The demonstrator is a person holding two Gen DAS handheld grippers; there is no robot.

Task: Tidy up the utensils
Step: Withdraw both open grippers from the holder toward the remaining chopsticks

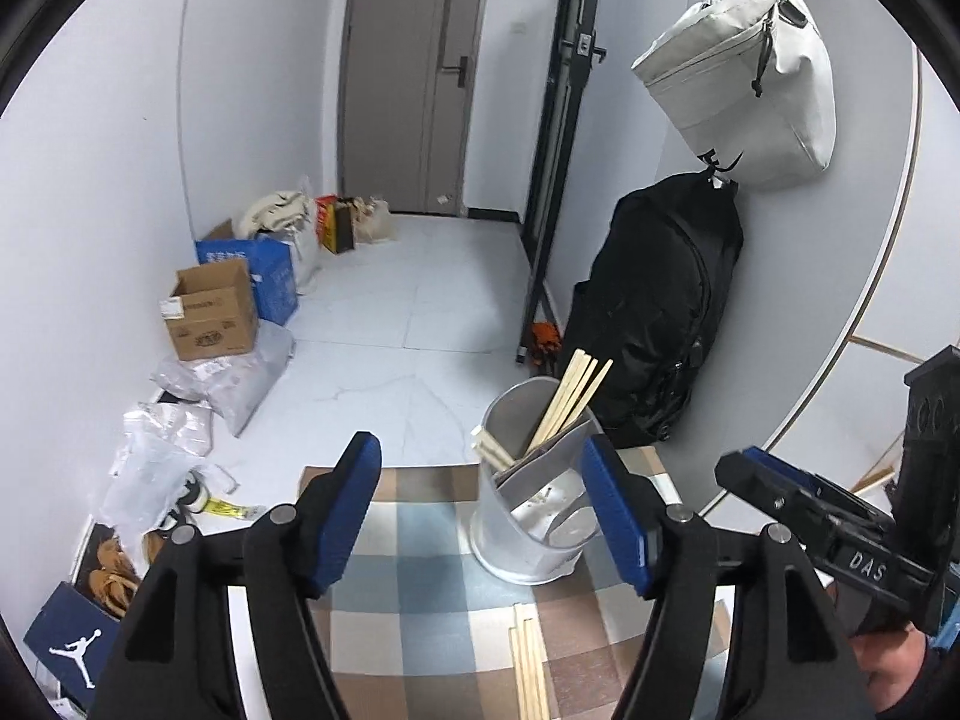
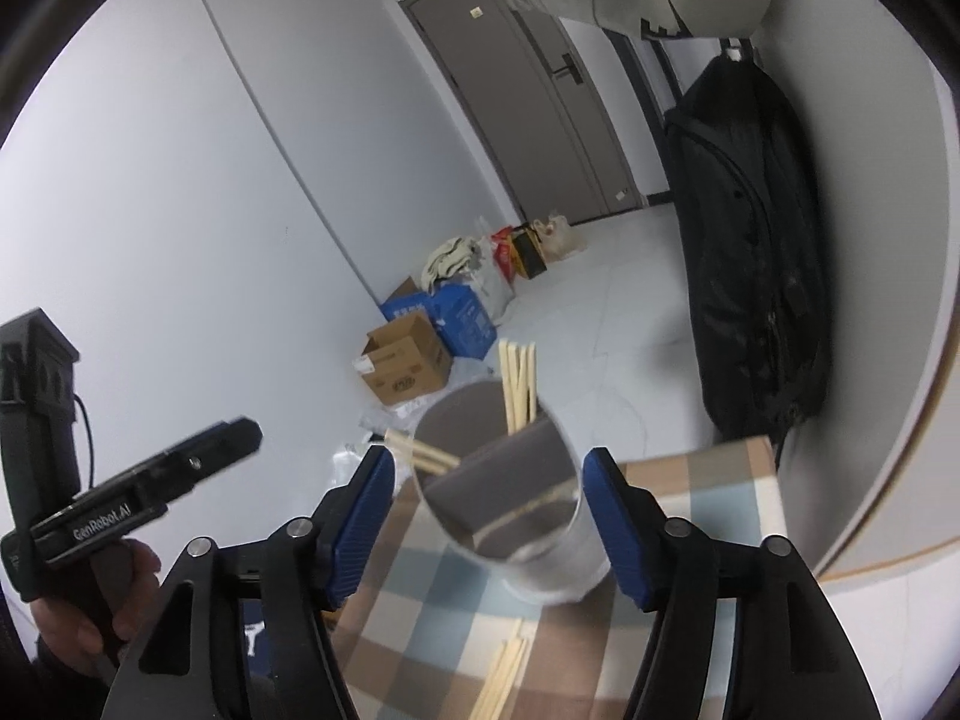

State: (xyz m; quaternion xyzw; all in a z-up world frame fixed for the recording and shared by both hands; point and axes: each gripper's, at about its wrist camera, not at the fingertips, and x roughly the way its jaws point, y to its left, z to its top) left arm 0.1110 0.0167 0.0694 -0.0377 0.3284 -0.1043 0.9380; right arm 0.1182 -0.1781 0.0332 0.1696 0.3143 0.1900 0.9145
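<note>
Nearest the left wrist camera, the left gripper (image 1: 483,513) has its blue-padded jaws standing apart with nothing between the pads; below them a few loose chopsticks (image 1: 529,660) lie on the checked tablecloth (image 1: 414,594). Just beyond, the metal utensil holder (image 1: 531,516) stands upright on the cloth near the table's far edge, split by a divider, with one bundle of chopsticks (image 1: 570,399) leaning up out of its back compartment and a shorter pair (image 1: 492,450) poking over its left rim. The right gripper (image 2: 489,519) also has its jaws apart and empty; in its own view the holder (image 2: 534,546) sits framed in the gap, the pads clear of its wall. Each gripper shows in the other's view, held by a hand (image 2: 90,606). Past the table, a black backpack (image 1: 654,312) leans at the wall under a hanging white bag (image 1: 744,78). Farther off, a cardboard box (image 1: 210,312) and plastic bags (image 1: 198,402) line the left wall, and a grey door (image 1: 414,78) closes the room.
</note>
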